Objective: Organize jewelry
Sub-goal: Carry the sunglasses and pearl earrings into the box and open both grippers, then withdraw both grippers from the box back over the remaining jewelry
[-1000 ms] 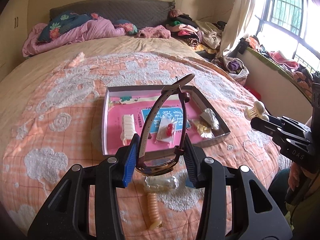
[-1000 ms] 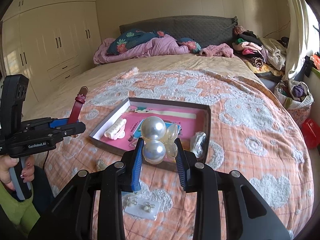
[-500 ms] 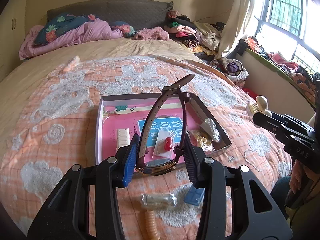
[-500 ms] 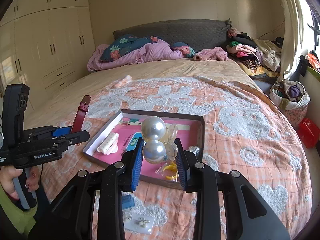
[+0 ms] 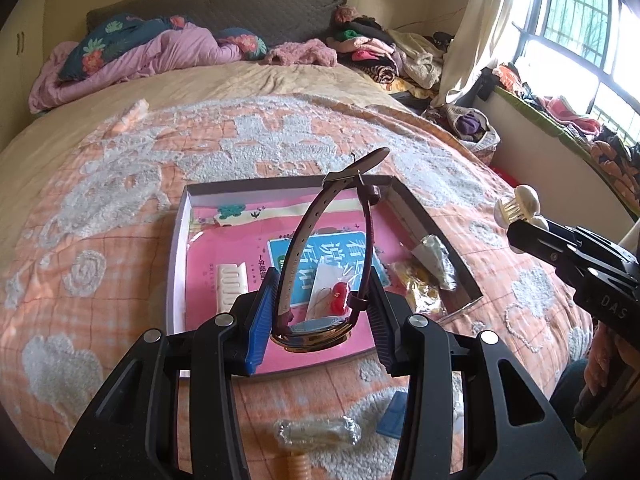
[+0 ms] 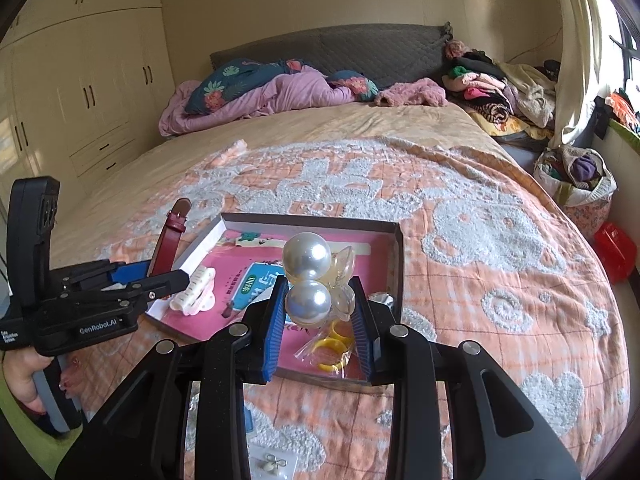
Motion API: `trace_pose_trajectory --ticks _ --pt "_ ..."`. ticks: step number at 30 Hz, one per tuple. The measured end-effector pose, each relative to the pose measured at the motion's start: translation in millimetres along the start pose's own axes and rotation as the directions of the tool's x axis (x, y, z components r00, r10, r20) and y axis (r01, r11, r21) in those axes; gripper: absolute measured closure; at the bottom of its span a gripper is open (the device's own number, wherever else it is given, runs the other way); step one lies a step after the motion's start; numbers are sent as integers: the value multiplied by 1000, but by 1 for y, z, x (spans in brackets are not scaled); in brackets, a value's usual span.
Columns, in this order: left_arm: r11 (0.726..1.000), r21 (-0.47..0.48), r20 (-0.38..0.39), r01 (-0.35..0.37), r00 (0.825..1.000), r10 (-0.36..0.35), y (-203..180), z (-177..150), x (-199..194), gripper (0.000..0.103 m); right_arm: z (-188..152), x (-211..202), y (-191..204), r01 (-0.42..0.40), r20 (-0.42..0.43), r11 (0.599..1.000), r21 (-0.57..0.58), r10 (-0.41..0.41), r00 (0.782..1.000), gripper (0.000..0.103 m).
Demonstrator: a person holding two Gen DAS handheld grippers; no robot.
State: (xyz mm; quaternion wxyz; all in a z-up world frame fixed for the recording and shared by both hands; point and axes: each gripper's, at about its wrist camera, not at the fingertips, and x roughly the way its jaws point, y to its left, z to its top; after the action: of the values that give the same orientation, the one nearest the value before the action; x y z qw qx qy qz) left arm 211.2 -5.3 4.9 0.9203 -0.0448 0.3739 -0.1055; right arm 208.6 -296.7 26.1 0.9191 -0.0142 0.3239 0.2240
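Grippers advanced over the tray (image 5: 180, 248) on the bed since a second ago, left gripper (image 5: 320, 312) clenched on the watch (image 5: 316, 328), right gripper (image 6: 318, 320) clenched on the pearl clip (image 6: 308, 276), suggesting imminent placement.

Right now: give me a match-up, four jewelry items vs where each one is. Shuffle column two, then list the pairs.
1. watch
2. pearl hair clip
3. white hair claw
4. earring card

A. lying inside the box
B. held in the right gripper
C. on the blanket, outside the box
D. held in the left gripper

Pairs: 1-D, 2-B, 3-A, 4-C
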Motion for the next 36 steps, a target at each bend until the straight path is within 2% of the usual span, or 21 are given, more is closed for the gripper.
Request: trace_pose_trajectory --ticks 22,25,28,32,34,36 --pt "1000 -12 -87 15 996 -16 11 -11 48 68 -14 71 1 17 -126 1000 -15 -18 992 74" --pt "1000 -7 -85 18 996 -18 11 -12 50 66 -17 78 0 18 -141 1000 -16 -20 990 74" --pt "1000 -8 -83 16 996 -17 13 -11 50 58 -20 86 -1 22 -155 1000 -14 -24 988 74" --pt "1000 -12 -81 15 997 -16 14 -11 48 57 -22 95 -2 21 -174 1000 -10 -23 984 73" --pt "1000 -16 -75 16 997 -17 15 -10 46 53 -23 99 -2 21 -186 1000 -2 -20 982 73" --pt "1000 -18 -70 16 997 -17 15 -9 44 50 -23 99 -2 15 -189 1000 7 -13 982 65"
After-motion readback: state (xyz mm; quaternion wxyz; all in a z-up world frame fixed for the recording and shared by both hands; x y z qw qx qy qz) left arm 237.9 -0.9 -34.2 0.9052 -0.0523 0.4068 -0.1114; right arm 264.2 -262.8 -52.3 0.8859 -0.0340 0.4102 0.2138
